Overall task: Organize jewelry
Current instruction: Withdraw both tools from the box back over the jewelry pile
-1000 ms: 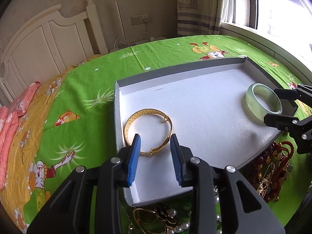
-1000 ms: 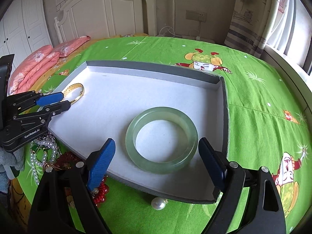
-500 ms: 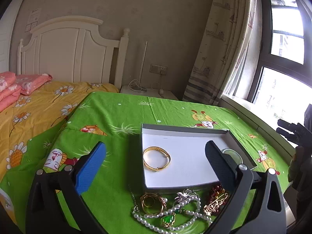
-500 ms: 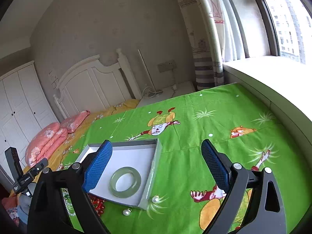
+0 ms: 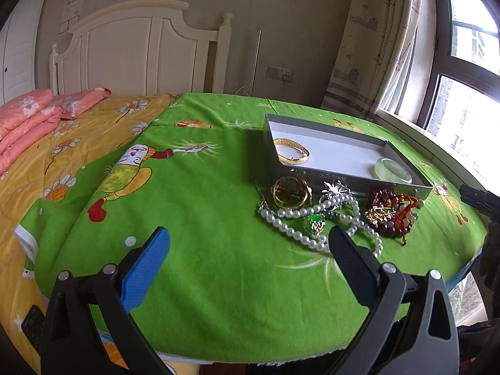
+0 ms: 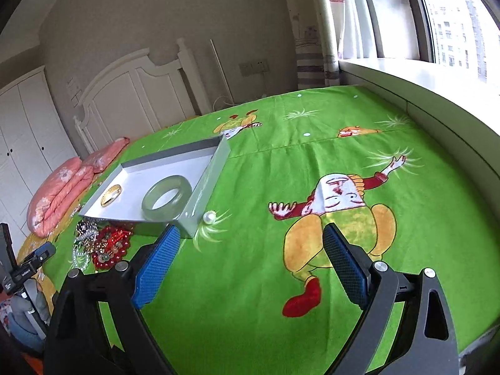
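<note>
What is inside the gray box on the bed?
Inside the gray box lie two bangles on its white floor: a gold bangle at one end and a pale green bangle at the other. The near wall hides a strip of the floor.

Pink pillows (image 5: 28,115) lie beside a white headboard (image 5: 137,53); curtains (image 5: 375,47) flank the window (image 5: 468,72).

Left gripper (image 6: 23,272) side, right wrist view: small white lettering stood there, too small to read
Wall notice (image 5: 71,12) above headboard: printed sheet with red marks, its text was illegible
Elsewhere: no readable text, brand or number showed
</note>
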Action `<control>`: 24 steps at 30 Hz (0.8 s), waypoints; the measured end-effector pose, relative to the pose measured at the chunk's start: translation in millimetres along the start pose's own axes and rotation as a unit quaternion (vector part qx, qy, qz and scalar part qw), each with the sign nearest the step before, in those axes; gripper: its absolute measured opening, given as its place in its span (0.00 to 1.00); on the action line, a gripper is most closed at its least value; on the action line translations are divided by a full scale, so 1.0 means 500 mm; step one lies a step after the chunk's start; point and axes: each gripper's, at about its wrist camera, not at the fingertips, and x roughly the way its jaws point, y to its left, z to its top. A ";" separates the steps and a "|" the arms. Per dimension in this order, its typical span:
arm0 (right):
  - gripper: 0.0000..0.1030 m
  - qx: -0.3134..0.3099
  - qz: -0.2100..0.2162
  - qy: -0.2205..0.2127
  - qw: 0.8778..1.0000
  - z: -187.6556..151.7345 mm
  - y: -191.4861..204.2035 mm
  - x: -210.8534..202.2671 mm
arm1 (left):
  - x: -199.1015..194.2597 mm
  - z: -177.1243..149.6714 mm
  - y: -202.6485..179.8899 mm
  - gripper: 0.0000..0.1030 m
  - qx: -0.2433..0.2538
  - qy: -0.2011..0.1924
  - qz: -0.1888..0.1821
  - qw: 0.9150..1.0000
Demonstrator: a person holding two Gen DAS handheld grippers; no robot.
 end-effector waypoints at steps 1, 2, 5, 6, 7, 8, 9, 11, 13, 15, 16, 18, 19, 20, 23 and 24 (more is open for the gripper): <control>0.87 -0.008 0.008 0.005 1.000 -0.008 0.019 0.004 | 0.001 -0.007 -0.001 0.98 0.000 0.004 -0.003 1.000; 0.87 -0.017 0.018 0.011 1.000 -0.016 0.040 0.008 | 0.003 -0.010 -0.006 0.98 0.001 0.008 -0.006 1.000; 0.87 -0.058 0.043 0.030 0.997 -0.036 0.115 0.026 | 0.006 -0.023 -0.022 0.98 0.011 0.015 -0.008 1.000; 0.87 -0.074 0.052 0.035 0.995 -0.042 0.141 0.032 | 0.006 -0.024 -0.030 0.98 0.014 0.017 -0.009 1.000; 0.86 -0.089 0.059 0.040 0.993 -0.049 0.166 0.037 | 0.008 -0.025 -0.037 0.98 0.019 0.019 -0.009 1.000; 0.84 -0.103 0.065 0.044 0.992 -0.054 0.188 0.043 | 0.010 -0.025 -0.045 0.98 0.023 0.021 -0.009 0.999; 0.84 -0.114 0.070 0.048 0.990 -0.056 0.209 0.048 | 0.012 -0.025 -0.054 0.98 0.030 0.023 -0.010 0.999; 0.83 -0.125 0.084 0.055 0.987 -0.054 0.239 0.058 | 0.013 -0.022 -0.072 0.98 0.045 0.023 -0.009 0.999; 0.82 -0.106 0.111 0.069 0.986 -0.042 0.249 0.075 | 0.018 -0.022 -0.088 0.98 0.059 0.026 -0.005 0.998; 0.78 -0.074 0.130 0.086 0.985 -0.025 0.248 0.096 | 0.024 -0.022 -0.098 0.98 0.068 0.030 -0.001 0.997; 0.75 -0.064 0.133 0.091 0.985 -0.018 0.249 0.107 | 0.027 -0.023 -0.100 0.98 0.070 0.031 0.000 0.997; 0.70 -0.059 0.127 0.097 0.985 -0.010 0.253 0.126 | 0.030 -0.027 -0.100 0.98 0.067 0.032 -0.003 0.997; 0.66 -0.058 0.123 0.099 0.986 -0.006 0.255 0.134 | 0.031 -0.027 -0.098 0.98 0.064 0.033 -0.004 0.997; 0.61 -0.055 0.121 0.100 0.986 -0.005 0.257 0.139 | 0.033 -0.029 -0.094 0.98 0.061 0.035 -0.003 0.997; 0.39 -0.069 0.108 0.107 0.986 -0.009 0.272 0.151 | 0.038 -0.034 -0.081 0.98 0.052 0.038 -0.001 0.998; 0.33 -0.076 0.108 0.104 0.986 -0.013 0.276 0.150 | 0.037 -0.036 -0.080 0.98 0.053 0.036 0.000 0.998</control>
